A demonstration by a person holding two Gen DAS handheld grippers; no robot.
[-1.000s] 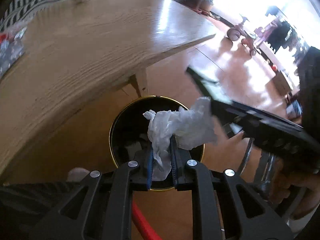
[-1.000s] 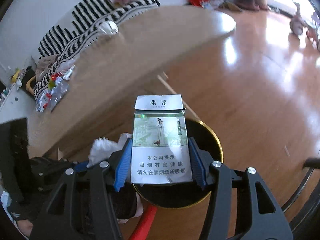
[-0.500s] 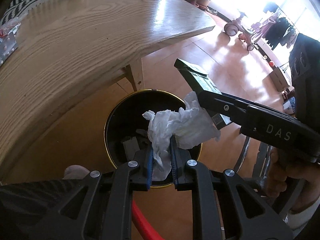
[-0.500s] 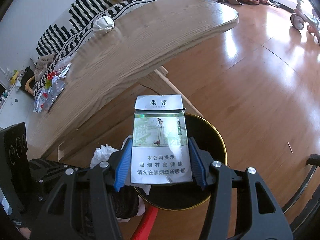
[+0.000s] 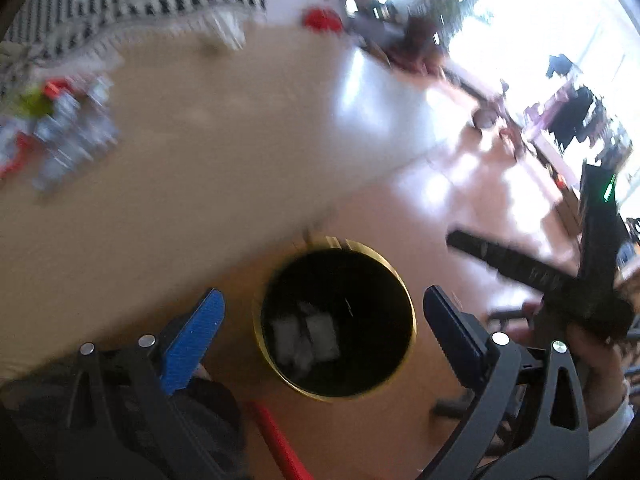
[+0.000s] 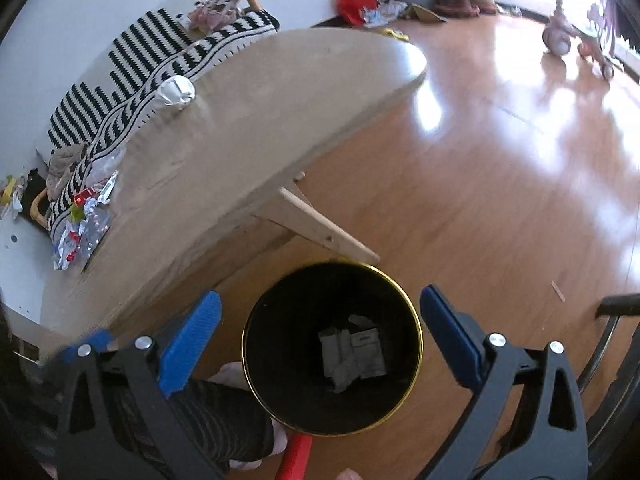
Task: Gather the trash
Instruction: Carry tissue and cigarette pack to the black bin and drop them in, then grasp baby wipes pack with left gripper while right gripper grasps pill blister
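A black bin with a gold rim [image 5: 408,300] [image 6: 416,320] stands on the wood floor beside the table. At its bottom lie the white tissue [image 5: 292,344] and the cigarette pack [image 6: 366,350]. My left gripper [image 5: 326,330] hovers above the bin, its jaws opening wide with nothing between them. My right gripper [image 6: 320,332] also hangs over the bin, jaws opening, nothing between the blue pads. The right gripper's black body shows at the right of the left wrist view. On the table lie a crumpled foil ball [image 6: 176,92] and a shiny wrapper [image 6: 84,224] [image 5: 68,136].
The wooden table [image 6: 260,120] overhangs the bin's far left side, with a slanted leg [image 6: 320,228] near the rim. A striped sofa [image 6: 152,52] lies behind the table. A red handle [image 6: 296,456] and a person's foot [image 6: 228,372] sit near the bin.
Both grippers let go: the tissue left the left jaws and the cigarette pack left the right jaws, and both now lie in the bin. The left gripper rose; its view is blurred.
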